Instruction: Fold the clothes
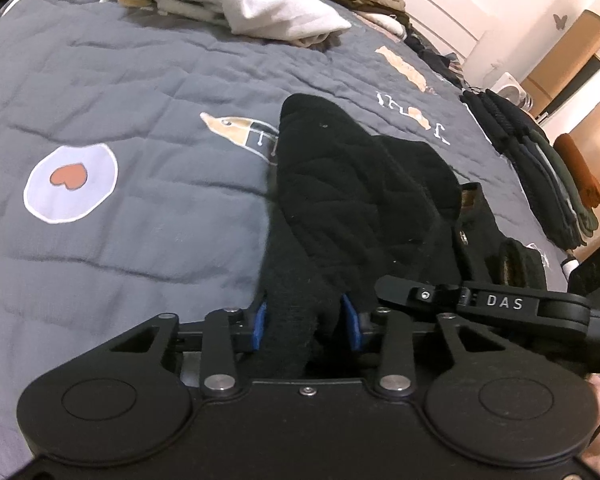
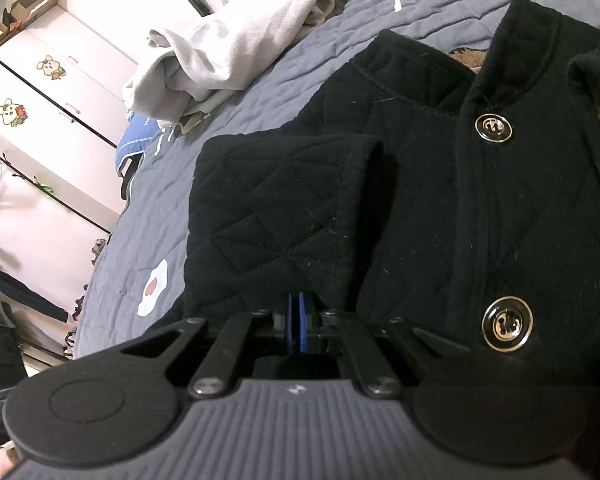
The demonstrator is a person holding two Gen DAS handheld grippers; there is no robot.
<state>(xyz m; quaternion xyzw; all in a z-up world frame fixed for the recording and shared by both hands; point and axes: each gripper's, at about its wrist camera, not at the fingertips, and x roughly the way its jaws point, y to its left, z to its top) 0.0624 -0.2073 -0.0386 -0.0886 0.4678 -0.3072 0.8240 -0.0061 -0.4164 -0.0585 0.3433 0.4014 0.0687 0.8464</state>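
Note:
A black quilted jacket point(image 1: 356, 184) with gold buttons point(image 2: 494, 128) and brown lining lies on a grey quilt point(image 1: 120, 128). My left gripper point(image 1: 306, 320) is shut on a thick bunch of the jacket's black fabric, which fills the gap between its blue pads point(image 1: 260, 322). My right gripper point(image 2: 298, 316) is shut on the jacket's sleeve point(image 2: 276, 204); its blue pads nearly meet, and the sleeve is folded over the jacket's front. The right gripper's body also shows in the left wrist view point(image 1: 500, 304), close beside the left one.
A pile of white and beige clothes point(image 1: 268, 0) lies at the far side of the bed, also in the right wrist view point(image 2: 228, 48). Folded dark garments point(image 1: 540, 168) are stacked along the bed's right edge. White wardrobes point(image 2: 52, 92) stand beyond the bed.

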